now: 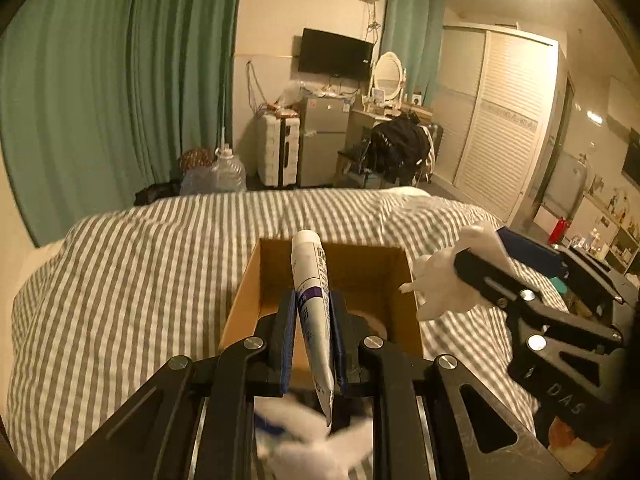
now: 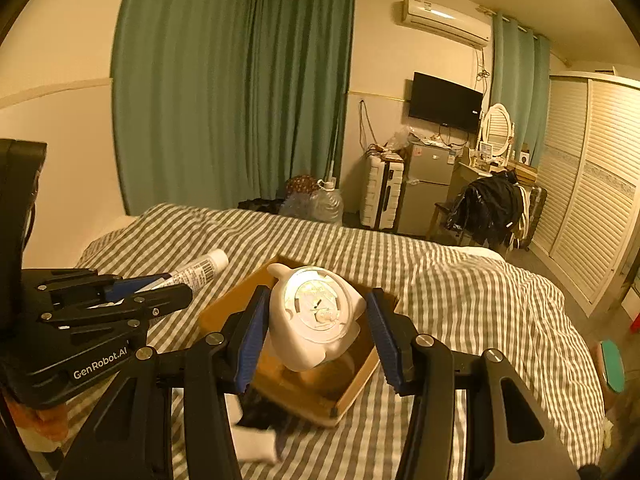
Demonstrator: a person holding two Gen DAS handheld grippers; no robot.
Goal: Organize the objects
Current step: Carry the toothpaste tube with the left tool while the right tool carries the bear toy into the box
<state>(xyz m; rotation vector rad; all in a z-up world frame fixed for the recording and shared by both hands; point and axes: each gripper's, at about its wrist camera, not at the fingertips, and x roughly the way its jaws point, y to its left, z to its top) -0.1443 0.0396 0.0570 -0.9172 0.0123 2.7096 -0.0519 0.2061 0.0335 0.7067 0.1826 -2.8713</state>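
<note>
An open cardboard box [image 1: 334, 268] sits on the striped bed; it also shows in the right wrist view [image 2: 352, 392]. My left gripper [image 1: 314, 336] is shut on a white and purple tube [image 1: 310, 280], held upright over the box's near edge; the tube also shows in the right wrist view [image 2: 200, 270]. My right gripper [image 2: 316, 334] is wide open around a white animal-shaped toy [image 2: 314, 316] that hangs over the box, apart from the right pad; whether it touches the left pad I cannot tell. In the left wrist view the toy [image 1: 444, 276] is at the right gripper's tip.
A roll of tape [image 1: 372, 326] lies inside the box. White and blue soft items [image 1: 304, 440] lie on the bed [image 1: 140, 264] in front of the box. A dark blue object [image 1: 528, 250] lies to the right. Suitcase, fridge and chair stand beyond the bed.
</note>
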